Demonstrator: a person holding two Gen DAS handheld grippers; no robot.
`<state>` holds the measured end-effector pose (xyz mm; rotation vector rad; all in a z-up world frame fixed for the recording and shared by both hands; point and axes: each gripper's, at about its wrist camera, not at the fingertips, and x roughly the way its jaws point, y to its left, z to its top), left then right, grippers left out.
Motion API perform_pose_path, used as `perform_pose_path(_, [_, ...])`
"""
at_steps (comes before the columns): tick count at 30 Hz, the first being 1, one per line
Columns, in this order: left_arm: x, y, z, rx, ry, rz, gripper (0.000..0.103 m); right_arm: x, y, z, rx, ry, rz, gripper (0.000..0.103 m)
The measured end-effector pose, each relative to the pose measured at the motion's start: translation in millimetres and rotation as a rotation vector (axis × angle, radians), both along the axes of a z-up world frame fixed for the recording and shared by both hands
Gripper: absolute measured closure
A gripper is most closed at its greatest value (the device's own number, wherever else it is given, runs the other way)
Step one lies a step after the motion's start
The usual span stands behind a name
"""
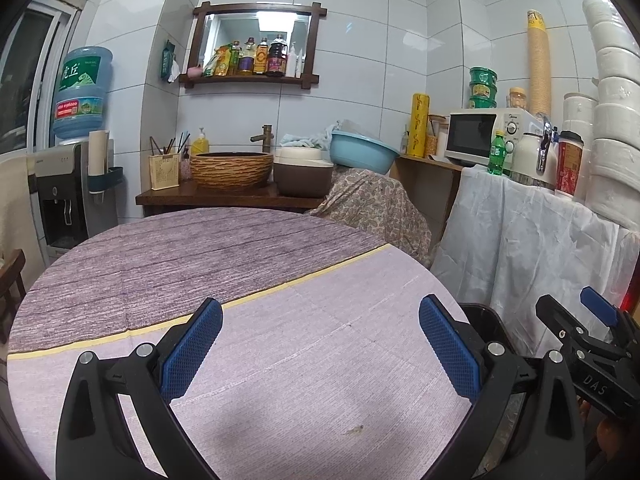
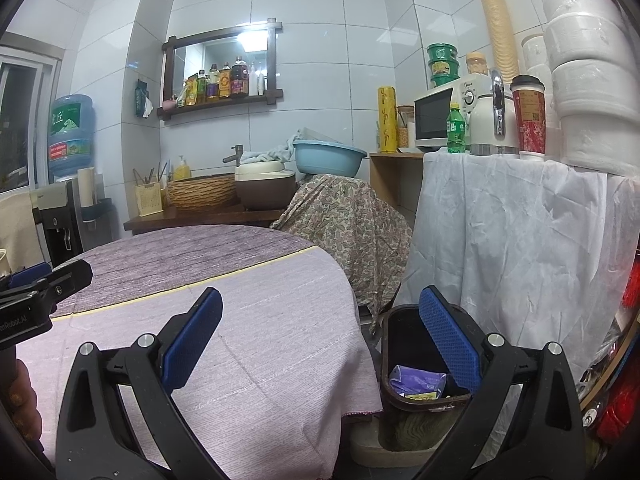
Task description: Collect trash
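Left wrist: "DAS" on right hand-held gripper [image 1: 576,320] (jaws apart).

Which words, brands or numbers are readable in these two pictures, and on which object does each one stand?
"虎丘": green label of the blue water jug.
"DAS": black body of the right gripper, seen from the left wrist.
"enRobot.AI", cut off at the frame edge: black body of the left gripper, seen from the right wrist.
Too small or blurred: white microwave brand, sauce bottles on the wooden shelf, red paper cup, green instant-noodle tubs.
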<state>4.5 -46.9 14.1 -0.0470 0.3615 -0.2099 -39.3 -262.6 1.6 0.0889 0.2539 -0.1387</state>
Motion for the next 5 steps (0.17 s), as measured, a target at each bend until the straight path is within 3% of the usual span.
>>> perform_pose_path(5, [1.6,-1.2,-0.5,0.001,0.01,0.004,0.005,0.3,-1.3,0.0,-0.001,0.003,0.004,0.006])
